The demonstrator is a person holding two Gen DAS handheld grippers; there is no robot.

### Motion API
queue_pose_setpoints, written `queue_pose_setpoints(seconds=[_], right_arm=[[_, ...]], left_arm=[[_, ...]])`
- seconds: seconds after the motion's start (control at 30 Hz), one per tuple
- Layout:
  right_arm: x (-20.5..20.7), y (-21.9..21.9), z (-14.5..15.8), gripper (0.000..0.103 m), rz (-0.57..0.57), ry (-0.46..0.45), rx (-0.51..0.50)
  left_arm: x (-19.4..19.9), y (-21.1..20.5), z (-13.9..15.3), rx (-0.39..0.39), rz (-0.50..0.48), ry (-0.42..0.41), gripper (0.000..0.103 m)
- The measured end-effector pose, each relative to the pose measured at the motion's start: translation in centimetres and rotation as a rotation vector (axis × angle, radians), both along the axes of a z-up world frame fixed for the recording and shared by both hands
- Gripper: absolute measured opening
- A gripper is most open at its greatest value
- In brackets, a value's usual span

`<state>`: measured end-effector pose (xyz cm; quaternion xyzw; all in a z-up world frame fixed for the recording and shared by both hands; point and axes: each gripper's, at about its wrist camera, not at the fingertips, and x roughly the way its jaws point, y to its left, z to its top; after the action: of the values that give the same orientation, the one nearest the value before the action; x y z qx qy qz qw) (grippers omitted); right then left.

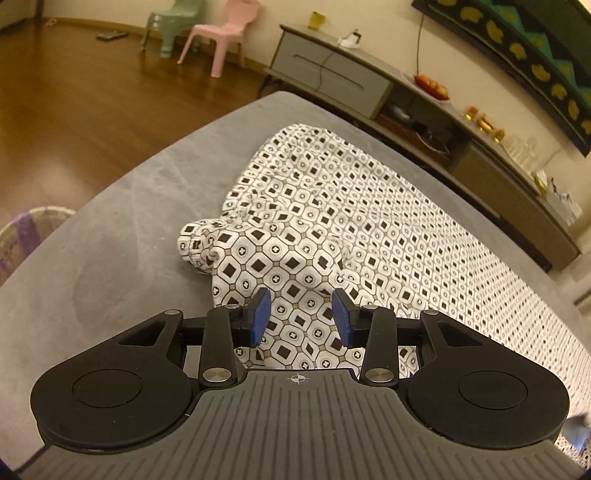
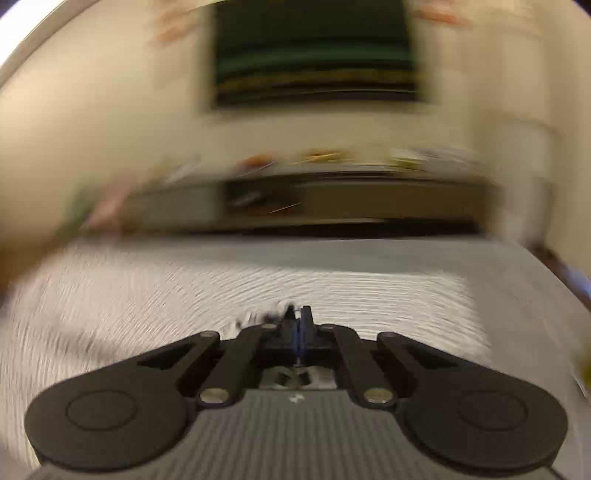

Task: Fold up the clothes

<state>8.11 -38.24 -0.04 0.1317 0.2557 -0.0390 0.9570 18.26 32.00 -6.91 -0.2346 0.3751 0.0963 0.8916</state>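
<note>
A white garment with a black-and-tan geometric print [image 1: 332, 206] lies spread over a grey table [image 1: 110, 240]. Its near left end is bunched into a lump. My left gripper [image 1: 301, 312] is open, its blue pads [image 1: 261, 314] on either side of the cloth's near edge, just above it. The right wrist view is heavily motion-blurred. There my right gripper [image 2: 297, 325] is shut, with a bit of the patterned cloth [image 2: 258, 280] seemingly pinched at its tips, over the spread garment.
A low TV cabinet [image 1: 369, 85] with a fruit bowl [image 1: 432, 86] and small items stands beyond the table's far edge. Pink [image 1: 221, 33] and green [image 1: 173, 22] plastic chairs stand on the wooden floor. A basket [image 1: 26, 236] sits at the table's left.
</note>
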Motion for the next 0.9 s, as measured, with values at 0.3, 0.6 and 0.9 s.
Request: queue_pose_setpoints(seconds=[0.3,0.6,0.9], right_arm=[[-1.6,-2.8,-2.6,0.046,-0.285,0.142,-0.002],[-1.3,5.8,-1.5,0.046,-0.084,0.134,-0.308],[-4.6,37.0,-2.6,0.059,0.844,0.017,-0.444]], left_arm=[[-1.3,0.0,0.0,-0.039,0.006,-0.001,0.041],[-2.5,1.1,-2.1,-0.149,0.031,0.045,0.045],[-0.6,-0.7,-1.6,-0.150,-0.050,-0.019,0.046]])
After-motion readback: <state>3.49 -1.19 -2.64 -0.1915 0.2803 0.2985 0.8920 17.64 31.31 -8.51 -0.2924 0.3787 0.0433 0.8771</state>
